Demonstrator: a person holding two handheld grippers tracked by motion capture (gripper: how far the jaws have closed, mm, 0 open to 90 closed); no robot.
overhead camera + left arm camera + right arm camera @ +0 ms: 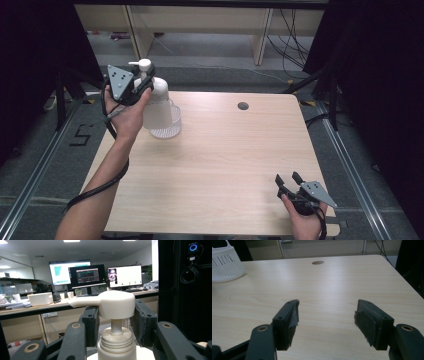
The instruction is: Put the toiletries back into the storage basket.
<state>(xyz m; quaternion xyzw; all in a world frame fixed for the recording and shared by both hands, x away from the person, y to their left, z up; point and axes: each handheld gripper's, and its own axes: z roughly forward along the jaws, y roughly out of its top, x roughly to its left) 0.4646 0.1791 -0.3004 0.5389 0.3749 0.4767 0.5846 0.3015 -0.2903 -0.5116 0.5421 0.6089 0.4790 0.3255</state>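
Note:
A white pump bottle (159, 107) stands in a small white mesh basket (170, 129) at the table's far left. My left gripper (144, 84) is shut on the bottle's neck, just under the pump head. In the left gripper view the pump head (115, 303) sits between the two black jaws, its spout pointing left. My right gripper (288, 179) rests open near the table's front right corner. In the right gripper view its jaws stand wide apart over bare wood, the right gripper (327, 315) holding nothing.
The light wooden table (225, 165) has a round cable hole (243, 106) near its far edge. The basket (225, 265) appears at the far left of the right gripper view. Dark curtains flank both sides; shelving and cables lie beyond the table.

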